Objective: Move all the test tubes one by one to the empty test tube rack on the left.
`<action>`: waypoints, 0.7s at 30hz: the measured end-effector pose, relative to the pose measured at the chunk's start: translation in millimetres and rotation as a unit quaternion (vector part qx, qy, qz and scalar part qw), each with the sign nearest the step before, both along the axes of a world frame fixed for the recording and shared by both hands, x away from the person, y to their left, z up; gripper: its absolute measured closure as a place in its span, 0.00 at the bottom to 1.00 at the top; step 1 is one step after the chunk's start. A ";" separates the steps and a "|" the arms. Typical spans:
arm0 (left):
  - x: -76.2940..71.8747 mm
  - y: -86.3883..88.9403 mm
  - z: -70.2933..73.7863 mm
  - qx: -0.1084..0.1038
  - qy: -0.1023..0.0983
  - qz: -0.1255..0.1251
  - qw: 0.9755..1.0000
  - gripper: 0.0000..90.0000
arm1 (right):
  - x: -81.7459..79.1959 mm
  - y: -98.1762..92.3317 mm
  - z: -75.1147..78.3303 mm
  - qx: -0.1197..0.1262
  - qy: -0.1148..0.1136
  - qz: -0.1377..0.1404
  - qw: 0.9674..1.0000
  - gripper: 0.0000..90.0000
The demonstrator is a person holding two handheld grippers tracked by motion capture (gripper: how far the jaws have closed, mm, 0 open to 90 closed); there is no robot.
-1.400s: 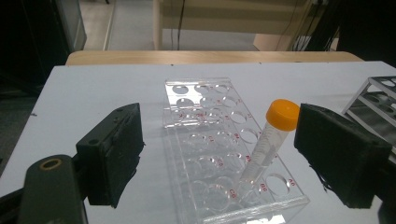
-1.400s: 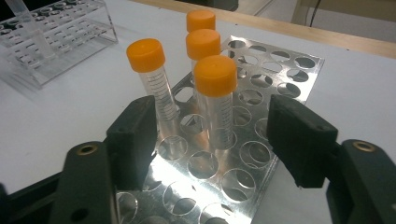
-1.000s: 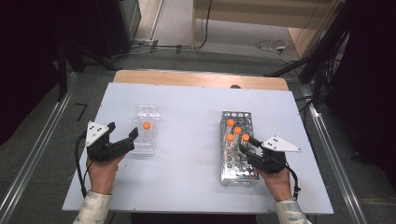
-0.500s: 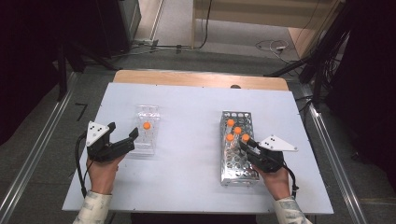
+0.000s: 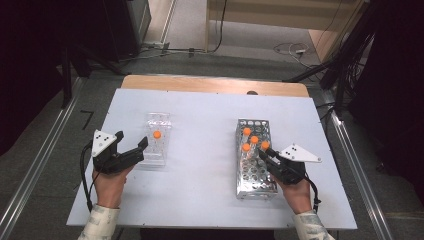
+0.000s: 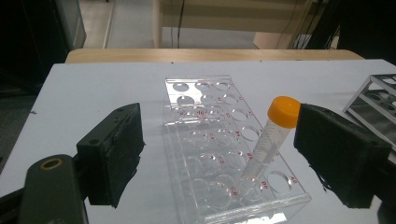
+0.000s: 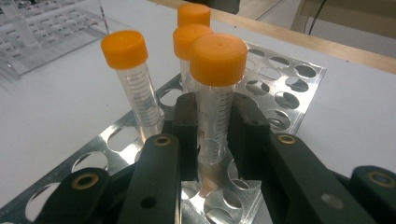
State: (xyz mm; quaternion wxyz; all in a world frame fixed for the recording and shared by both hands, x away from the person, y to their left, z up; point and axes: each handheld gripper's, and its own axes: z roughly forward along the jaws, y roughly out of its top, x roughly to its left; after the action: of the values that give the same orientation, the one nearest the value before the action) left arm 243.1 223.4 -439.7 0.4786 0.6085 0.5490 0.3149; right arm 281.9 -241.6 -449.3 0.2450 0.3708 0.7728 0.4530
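Note:
A metal rack (image 5: 255, 172) on the right holds several orange-capped tubes. My right gripper (image 5: 263, 152) is at the nearest one. In the right gripper view its jaws have just been closing, and the pads now press on that clear tube (image 7: 215, 93) below its cap, with the gripper (image 7: 215, 128) shut on it. The tube still stands in its hole. On the left, a clear plastic rack (image 5: 156, 150) holds one tilted orange-capped tube (image 6: 275, 126). My left gripper (image 5: 132, 140) stands open at the rack's near end, jaws apart on either side and touching nothing (image 6: 219, 154).
Other tubes (image 7: 128, 70) stand just behind and left of the held one in the metal rack (image 7: 285, 79). Bare white tabletop (image 5: 202, 150) lies between the two racks. A wooden strip (image 5: 215, 85) runs along the table's far edge.
The right gripper's jaws have drawn together onto the nearest tube in the metal rack. Both hands and the left gripper have stayed in place.

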 end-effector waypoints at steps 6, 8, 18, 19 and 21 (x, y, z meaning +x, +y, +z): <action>-0.2 0.1 0.1 0.000 0.000 -0.001 1.000 0.18 | -2.1 1.4 9.0 0.005 -0.009 0.002 1.000 0.80; -0.3 0.3 0.2 -0.001 -0.001 0.000 1.000 0.18 | -2.6 1.0 12.0 0.007 -0.012 0.001 1.000 0.80; -1.4 0.3 1.7 0.002 -0.002 -0.003 1.000 0.18 | -8.7 -1.0 29.1 0.014 -0.024 -0.003 1.000 0.80; -1.4 0.1 1.8 0.002 -0.002 -0.003 1.000 0.18 | -11.0 -2.2 33.1 0.018 -0.028 -0.003 0.999 0.80; -1.4 0.0 2.0 0.002 -0.003 -0.002 1.000 0.18 | -12.2 -2.7 35.0 0.021 -0.029 -0.003 0.999 0.80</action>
State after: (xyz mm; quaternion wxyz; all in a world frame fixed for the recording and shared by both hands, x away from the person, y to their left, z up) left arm 241.6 223.4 -437.7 0.4795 0.6100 0.5454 0.3168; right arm 269.6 -244.3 -414.3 0.2604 0.3651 0.7544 0.4793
